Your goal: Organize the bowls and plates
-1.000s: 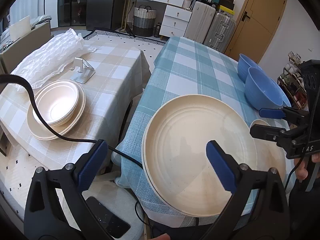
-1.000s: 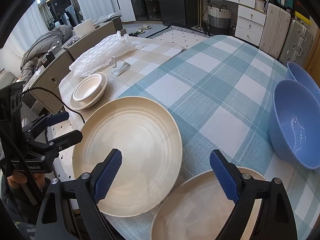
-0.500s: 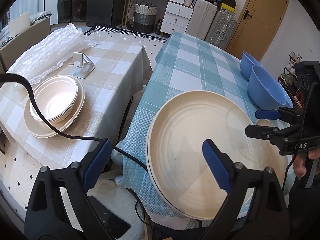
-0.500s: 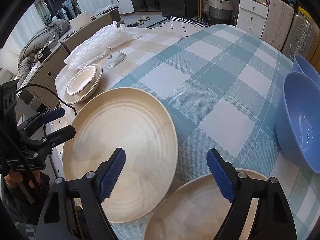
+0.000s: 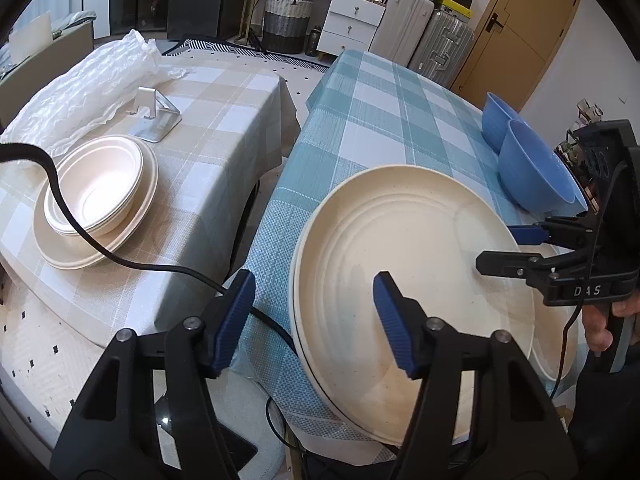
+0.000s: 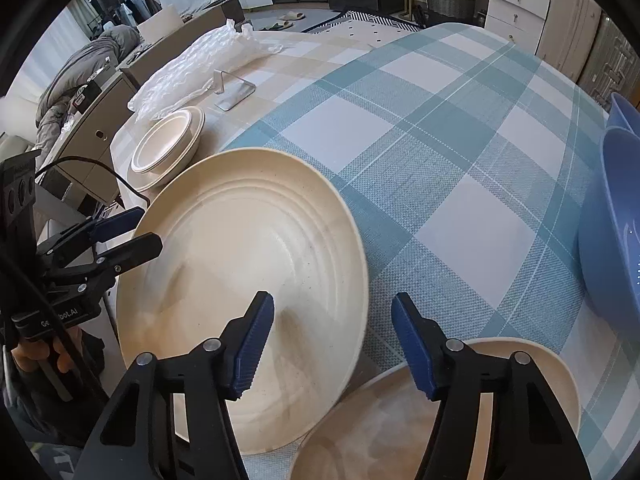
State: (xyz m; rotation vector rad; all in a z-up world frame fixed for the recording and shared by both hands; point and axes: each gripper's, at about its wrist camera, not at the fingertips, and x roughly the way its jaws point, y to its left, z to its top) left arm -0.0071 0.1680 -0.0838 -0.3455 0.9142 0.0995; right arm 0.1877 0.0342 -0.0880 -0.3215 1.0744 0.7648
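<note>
A large cream plate (image 5: 408, 264) (image 6: 256, 280) lies at the near corner of the teal checked table, overhanging its edge. My left gripper (image 5: 312, 320) is open, its jaws straddling the plate's left rim. My right gripper (image 6: 332, 340) is open, its jaws either side of the plate's right rim. A second cream plate (image 6: 420, 420) lies under my right gripper, partly under the first plate. Two blue bowls (image 5: 532, 172) (image 6: 612, 232) stand at the table's right side. Cream bowls (image 5: 96, 192) sit stacked on a cream plate (image 5: 70, 254) on the beige table.
The beige checked table (image 5: 208, 136) stands left of the teal one (image 5: 384, 120), with a gap between. It also holds bubble wrap (image 5: 80, 88) and a metal stand (image 5: 154, 116). A black cable (image 5: 132, 264) runs across it. Drawers, suitcases and a door stand behind.
Both grippers have narrowed their opening and moved closer around the large plate's rim. The plate has shifted slightly toward the left edge of the teal table.
</note>
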